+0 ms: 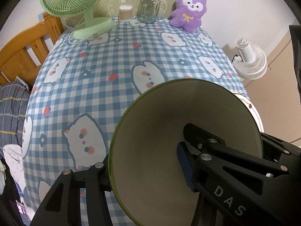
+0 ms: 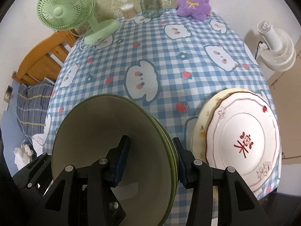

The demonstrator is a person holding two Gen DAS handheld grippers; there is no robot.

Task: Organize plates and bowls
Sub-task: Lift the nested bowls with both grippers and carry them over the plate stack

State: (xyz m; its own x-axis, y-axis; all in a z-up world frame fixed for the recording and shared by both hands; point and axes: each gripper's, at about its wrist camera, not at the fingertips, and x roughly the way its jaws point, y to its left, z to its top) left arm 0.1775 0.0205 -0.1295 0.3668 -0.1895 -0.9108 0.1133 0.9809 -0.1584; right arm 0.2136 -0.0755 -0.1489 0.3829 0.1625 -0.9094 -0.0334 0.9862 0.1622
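Both grippers (image 1: 144,169) (image 2: 150,162) clamp bowls (image 2: 112,131).

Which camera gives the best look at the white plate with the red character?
The right wrist view: the white plate with the red character shows nearly whole, lying on a cream floral plate. The left wrist view catches only its rim behind the green-rimmed bowl.

Soft, even indoor light is cast from above, probably a ceiling lamp; bowl interiors (image 1: 150,131) are shadowed, edges are bent and vignetted by fisheye distortion.
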